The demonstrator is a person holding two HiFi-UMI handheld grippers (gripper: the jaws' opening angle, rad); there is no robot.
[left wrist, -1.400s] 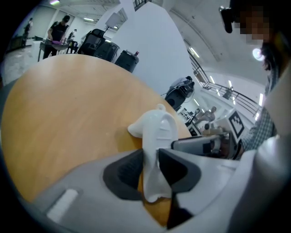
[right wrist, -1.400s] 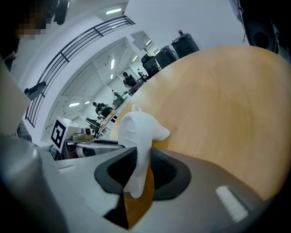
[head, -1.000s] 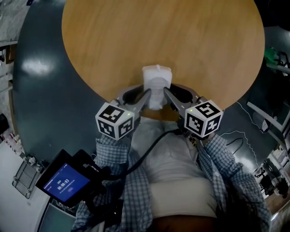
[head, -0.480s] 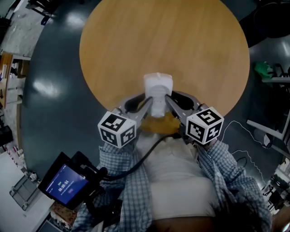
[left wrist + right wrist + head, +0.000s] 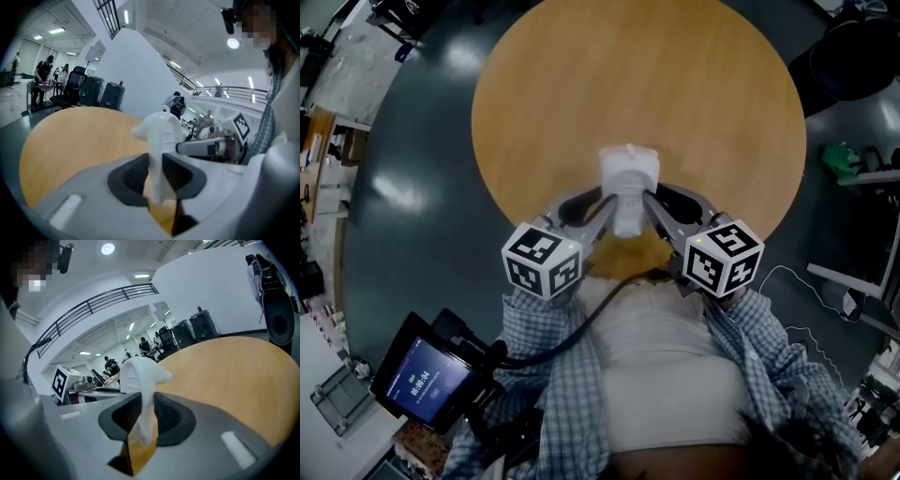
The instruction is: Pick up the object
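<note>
A white plastic object with a broad top and a narrow lower end hangs over the near edge of the round wooden table. My left gripper presses on it from the left and my right gripper from the right, both shut on its narrow part. In the left gripper view the white object stands upright between the dark pads, with the right gripper's finger touching it beyond. The right gripper view shows the white object squeezed between its pads.
A device with a lit blue screen hangs at the person's lower left, joined by a black cable. Dark glossy floor surrounds the table. A green thing and metal frames sit at the right. People stand far off in both gripper views.
The table has shrunk in the head view and its whole round shows, as if seen from higher up. Both grippers keep the same hold on the white object.
</note>
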